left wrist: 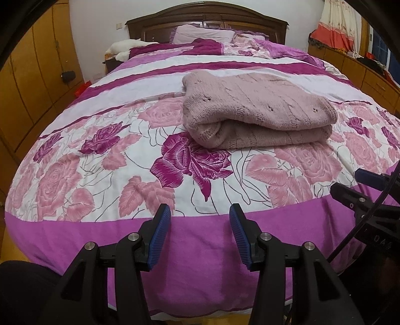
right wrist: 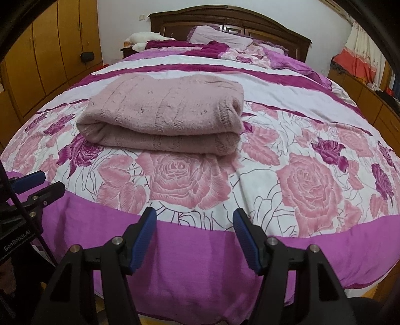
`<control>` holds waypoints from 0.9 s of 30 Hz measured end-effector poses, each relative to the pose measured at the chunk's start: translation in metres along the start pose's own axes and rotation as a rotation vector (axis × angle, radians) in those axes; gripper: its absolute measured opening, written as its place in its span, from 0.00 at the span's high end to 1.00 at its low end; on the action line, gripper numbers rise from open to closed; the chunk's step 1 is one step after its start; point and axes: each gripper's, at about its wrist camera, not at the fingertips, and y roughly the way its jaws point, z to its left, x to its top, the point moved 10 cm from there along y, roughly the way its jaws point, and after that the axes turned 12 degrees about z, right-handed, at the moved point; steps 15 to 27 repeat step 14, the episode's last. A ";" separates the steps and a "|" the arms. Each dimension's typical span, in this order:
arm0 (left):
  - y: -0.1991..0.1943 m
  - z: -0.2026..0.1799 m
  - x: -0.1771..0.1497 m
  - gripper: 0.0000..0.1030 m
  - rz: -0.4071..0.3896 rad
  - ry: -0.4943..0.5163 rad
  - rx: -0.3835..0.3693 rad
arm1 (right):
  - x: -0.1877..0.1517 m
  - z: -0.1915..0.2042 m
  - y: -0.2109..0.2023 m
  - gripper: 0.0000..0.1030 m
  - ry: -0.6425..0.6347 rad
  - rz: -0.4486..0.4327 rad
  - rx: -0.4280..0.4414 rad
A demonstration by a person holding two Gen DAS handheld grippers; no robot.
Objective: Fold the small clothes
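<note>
A dusty-pink knitted sweater [left wrist: 252, 110] lies folded into a thick rectangle on the rose-patterned bedspread [left wrist: 100, 160]. It also shows in the right wrist view [right wrist: 165, 115], left of centre. My left gripper [left wrist: 200, 212] is open and empty, held back over the purple border at the foot of the bed, well short of the sweater. My right gripper [right wrist: 195, 217] is open and empty too, at the same distance. Each gripper shows at the edge of the other's view: the right one [left wrist: 360, 185], the left one [right wrist: 32, 185].
The bed has a dark wooden headboard [left wrist: 207, 22] with pillows [left wrist: 202, 35] and a rumpled purple quilt [left wrist: 280, 50] at the far end. Orange wooden wardrobes [left wrist: 32, 75] line the left side. Low cabinets [left wrist: 370, 75] with clothes run along the right.
</note>
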 end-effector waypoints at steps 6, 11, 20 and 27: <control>-0.001 0.000 0.001 0.75 -0.002 -0.011 -0.016 | 0.000 -0.003 0.000 0.35 0.010 0.002 0.000; -0.001 0.000 0.001 0.75 -0.003 -0.008 -0.007 | 0.000 -0.004 0.001 0.35 0.013 0.002 -0.002; -0.002 -0.001 0.001 0.75 -0.004 -0.002 -0.009 | 0.000 -0.003 0.001 0.35 0.008 0.002 -0.006; -0.002 -0.001 0.001 0.75 -0.004 -0.002 -0.009 | 0.000 -0.003 0.001 0.35 0.008 0.002 -0.006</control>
